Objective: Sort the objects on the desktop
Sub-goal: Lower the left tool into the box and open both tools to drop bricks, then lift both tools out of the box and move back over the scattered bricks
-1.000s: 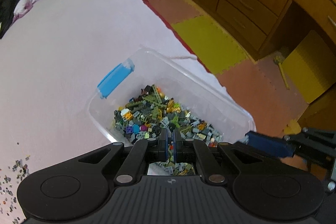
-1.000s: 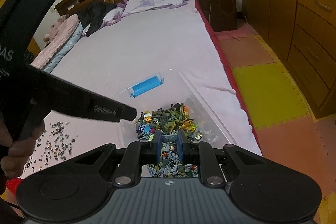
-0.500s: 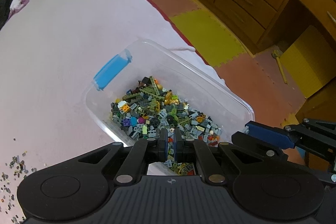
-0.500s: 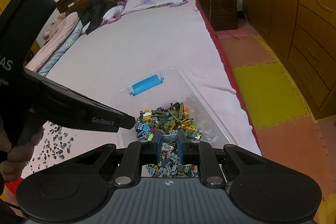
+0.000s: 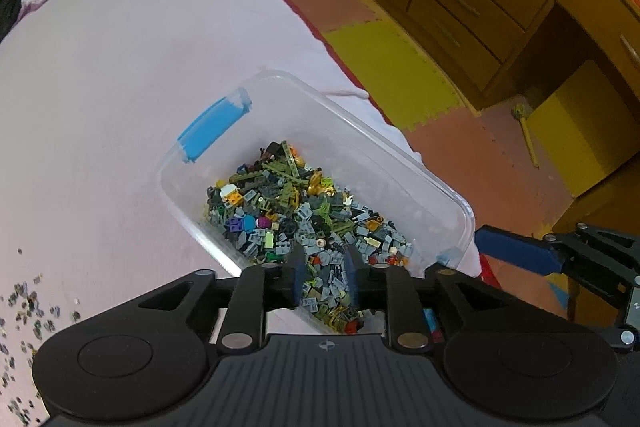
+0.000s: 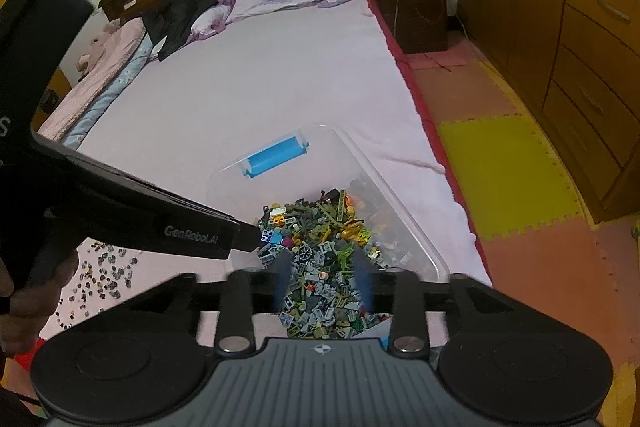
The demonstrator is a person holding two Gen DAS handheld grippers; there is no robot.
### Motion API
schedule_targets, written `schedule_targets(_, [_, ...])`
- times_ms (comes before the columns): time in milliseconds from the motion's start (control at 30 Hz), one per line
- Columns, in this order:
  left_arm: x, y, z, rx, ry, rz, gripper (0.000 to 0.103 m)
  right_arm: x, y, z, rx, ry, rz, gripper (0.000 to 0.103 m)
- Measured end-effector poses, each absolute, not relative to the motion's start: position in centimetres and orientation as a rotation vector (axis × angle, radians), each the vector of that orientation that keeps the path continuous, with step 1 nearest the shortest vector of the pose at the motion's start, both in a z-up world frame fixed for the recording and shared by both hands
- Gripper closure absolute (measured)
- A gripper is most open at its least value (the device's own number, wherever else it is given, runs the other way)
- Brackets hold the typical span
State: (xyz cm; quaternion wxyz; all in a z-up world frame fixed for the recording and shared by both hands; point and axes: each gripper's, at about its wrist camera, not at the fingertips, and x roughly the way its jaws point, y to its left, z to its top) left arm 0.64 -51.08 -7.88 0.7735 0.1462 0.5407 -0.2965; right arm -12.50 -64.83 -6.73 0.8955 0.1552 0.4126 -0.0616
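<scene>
Two hand-held grippers hang over a clear plastic bin (image 5: 404, 167) set on a pink bedsheet (image 5: 100, 67), both pointed steeply down into it, apparently to drop or pick small parts during a sort. The left gripper (image 5: 323, 273) has just been opening; its jaws stand a little apart with nothing pinched between them, only the heap showing through the gap. The right gripper (image 6: 323, 283) has likewise just been opening, its blurred fingers parted wider and seemingly empty, though the blur leaves a tiny piece unprovable. The bin holds a dense pile of toy bricks (image 5: 296, 211), mostly grey and olive with orange, purple and blue bits, banked toward its 6 o'clock end in the left wrist view, while the 12 o'clock end lies bare. A blue latch handle (image 5: 214, 129) sits on the rim at 10 o'clock. More loose pieces (image 6: 100, 271) lie scattered on the sheet at 8 o'clock, beside a hand (image 6: 24, 307) gripping the left tool, likely still awaiting collection.
</scene>
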Motion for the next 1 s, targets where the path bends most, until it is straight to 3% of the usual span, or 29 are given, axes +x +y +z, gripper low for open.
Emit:
schedule_targets(133, [0.6,-50.0,-7.2,0.281,1.162,-0.622,0.053,-12.3,-64.6,-6.5,0.327,0.868,-0.126,0.050])
schedule_targets(333, [0.3,-48.3,-5.8,0.250,1.123,-0.571,0.036,-12.3,-64.5,-6.1,0.330,0.877,-0.124,0.037])
schedule_targets(433, [0.1,-47.5,-5.1,0.236,1.106,-0.549,0.030,-12.5,-64.6,-5.9,0.355,0.886,-0.134,0.026])
schedule_targets(800, [-1.4,-41.8,-2.1,0.202,1.033,-0.449,0.010,-13.4,-63.7,-4.9,0.438,0.884,-0.178,0.018])
schedule_targets(1000, [-2.5,-36.3,-1.3,0.174,1.009,-0.376,0.006,-14.5,-60.2,-2.5,0.402,0.795,-0.219,0.014])
